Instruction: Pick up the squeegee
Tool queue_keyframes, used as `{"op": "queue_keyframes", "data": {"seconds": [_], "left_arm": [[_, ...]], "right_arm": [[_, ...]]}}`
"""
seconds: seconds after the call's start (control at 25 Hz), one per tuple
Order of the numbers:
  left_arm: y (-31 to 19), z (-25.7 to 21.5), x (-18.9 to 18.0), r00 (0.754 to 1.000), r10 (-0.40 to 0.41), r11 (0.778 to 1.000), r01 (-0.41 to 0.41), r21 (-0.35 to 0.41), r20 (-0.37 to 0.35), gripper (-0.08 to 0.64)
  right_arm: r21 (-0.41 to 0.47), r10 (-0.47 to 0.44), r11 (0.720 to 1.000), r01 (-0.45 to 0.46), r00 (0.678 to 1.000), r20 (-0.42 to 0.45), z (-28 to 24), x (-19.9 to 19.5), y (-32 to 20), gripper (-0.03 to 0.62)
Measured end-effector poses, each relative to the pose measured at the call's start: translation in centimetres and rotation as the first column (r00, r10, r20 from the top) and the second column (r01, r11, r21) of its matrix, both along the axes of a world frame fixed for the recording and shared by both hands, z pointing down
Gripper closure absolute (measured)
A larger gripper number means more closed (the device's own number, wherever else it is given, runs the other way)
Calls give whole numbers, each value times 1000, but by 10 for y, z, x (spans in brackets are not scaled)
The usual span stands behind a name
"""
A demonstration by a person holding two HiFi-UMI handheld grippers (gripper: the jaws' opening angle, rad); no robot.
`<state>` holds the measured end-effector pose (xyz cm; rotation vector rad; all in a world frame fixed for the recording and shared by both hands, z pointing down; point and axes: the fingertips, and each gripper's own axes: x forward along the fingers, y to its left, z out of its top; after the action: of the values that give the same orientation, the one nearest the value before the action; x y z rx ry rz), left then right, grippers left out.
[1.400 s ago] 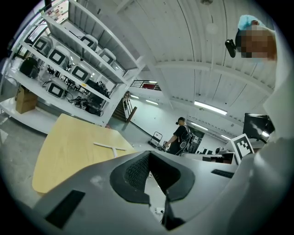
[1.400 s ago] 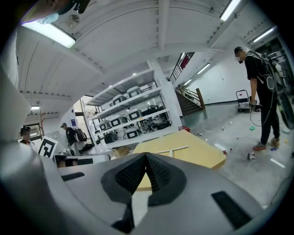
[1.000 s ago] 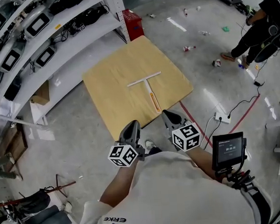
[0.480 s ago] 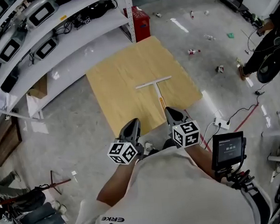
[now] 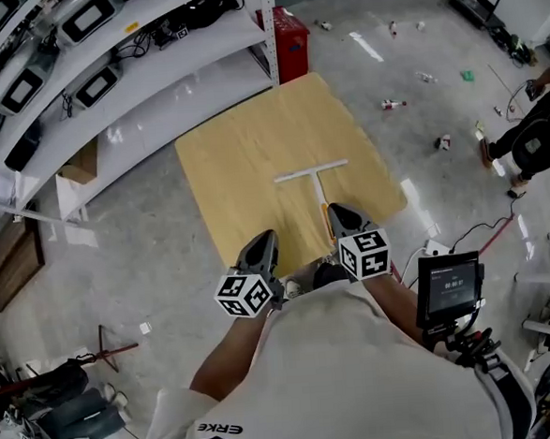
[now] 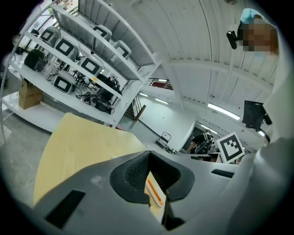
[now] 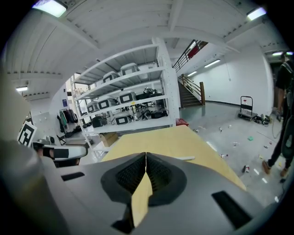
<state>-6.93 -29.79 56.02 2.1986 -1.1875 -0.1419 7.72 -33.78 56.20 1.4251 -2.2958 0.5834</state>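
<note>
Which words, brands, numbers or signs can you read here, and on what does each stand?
"ERKE": on the person's white shirt, upside down in the head view.
Black screen at the person's right: text too small to read.
Left marker cube, right marker cube: square patterns, no words.

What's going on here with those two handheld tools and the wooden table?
A person stands at a wooden table with a tool in each hand. A squeegee lies flat on the table, not yet picked up. The right tool is close to the near end of its handle, and the left tool is at the table's near edge beside it. Both tools are shut and hold nothing.
</note>
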Motion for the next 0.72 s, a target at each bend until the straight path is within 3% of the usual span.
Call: {"op": "queue_keyframes", "data": {"seconds": [0.72], "left_arm": [[-60,54,32,998,8,988,2,-155,67,555]], "right_arm": [[-204,-60,978,50,997,-43,82,14,-72,588]]}}
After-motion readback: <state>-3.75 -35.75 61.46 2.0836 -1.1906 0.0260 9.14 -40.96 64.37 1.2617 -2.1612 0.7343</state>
